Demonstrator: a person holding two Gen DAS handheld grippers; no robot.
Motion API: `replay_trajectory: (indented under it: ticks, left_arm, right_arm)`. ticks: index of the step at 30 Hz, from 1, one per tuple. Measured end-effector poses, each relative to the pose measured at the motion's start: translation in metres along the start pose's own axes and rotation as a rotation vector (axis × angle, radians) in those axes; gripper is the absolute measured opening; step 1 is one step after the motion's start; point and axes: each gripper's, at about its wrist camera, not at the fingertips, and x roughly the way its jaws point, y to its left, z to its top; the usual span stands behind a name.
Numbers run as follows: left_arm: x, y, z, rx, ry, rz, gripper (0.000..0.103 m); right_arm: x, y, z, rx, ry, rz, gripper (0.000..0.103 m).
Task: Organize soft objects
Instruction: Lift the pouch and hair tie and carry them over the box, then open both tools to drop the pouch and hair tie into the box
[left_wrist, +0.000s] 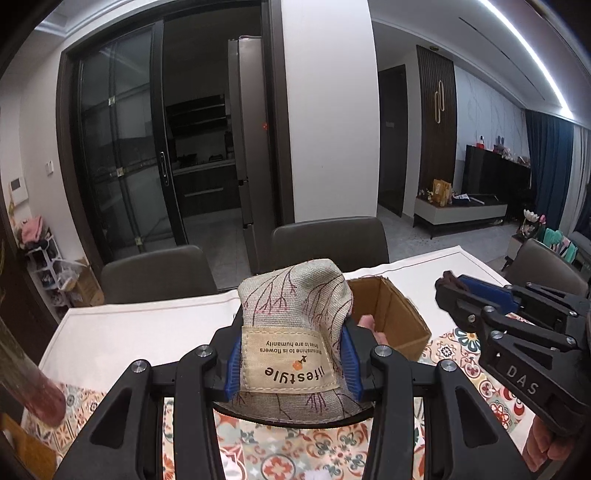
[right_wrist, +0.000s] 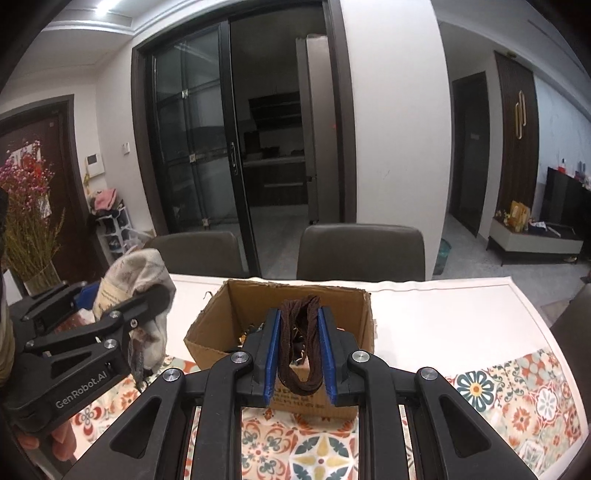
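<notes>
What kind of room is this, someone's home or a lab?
Most likely a home, in an open dining and living area. A table with a patterned cloth has dining chairs behind it, sliding glass doors open onto a dark kitchen, and a TV stand sits farther right.

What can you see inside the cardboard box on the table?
In the right wrist view, the cardboard box is open on top. Only a dark jumble with small gold-coloured bits shows near the bottom; the right gripper and its brown cord cover the rest.
</notes>
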Motion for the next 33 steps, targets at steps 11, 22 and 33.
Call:
replay_trajectory:
  ticks: [11,22,33]
  left_arm:
    - [0.049,-0.006,0.025,0.052,0.081,0.016,0.043]
    - [0.111,-0.017,0.029,0.08,0.248,0.008,0.044]
    - [0.158,-0.023,0.018,0.039,0.372,-0.007,0.048]
  right_arm:
    - [0.064,-0.024,0.023,0.011,0.172,0.049,0.021]
    - [0.117,-0.043,0.029,0.041,0.327,0.036,0.022]
    - [0.157,-0.057,0.014,0.042,0.425,0.028,0.022]
